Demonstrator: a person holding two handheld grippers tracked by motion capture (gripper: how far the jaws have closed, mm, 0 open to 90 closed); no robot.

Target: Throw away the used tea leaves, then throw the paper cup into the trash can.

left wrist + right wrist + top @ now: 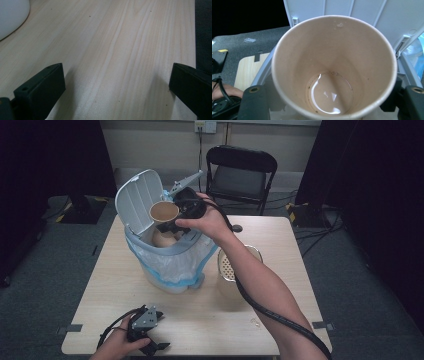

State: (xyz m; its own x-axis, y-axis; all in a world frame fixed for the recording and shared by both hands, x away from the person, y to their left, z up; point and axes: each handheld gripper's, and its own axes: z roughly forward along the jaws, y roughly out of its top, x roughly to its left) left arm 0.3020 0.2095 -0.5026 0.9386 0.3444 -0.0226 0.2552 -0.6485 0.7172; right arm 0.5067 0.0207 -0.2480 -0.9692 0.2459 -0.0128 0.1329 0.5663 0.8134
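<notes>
A tan paper cup [164, 212] hangs tilted over the open white bin [170, 252], with my right gripper [172, 220] shut on it. In the right gripper view the cup [334, 67] sits between the two black jaws of the right gripper [334, 100], with a little liquid at its bottom. The bin has a pale plastic liner, and its lid [137, 200] stands up behind the cup. Another tan object [162, 237] lies inside the bin. My left gripper [152, 345] rests near the table's front edge, open; in its own view the left gripper [117, 85] has bare wood between the jaws.
A round perforated white object [227, 265] lies on the wooden table [280, 235] right of the bin, partly under the forearm. A black folding chair [240, 170] stands behind the table. The right gripper's cable trails along the forearm.
</notes>
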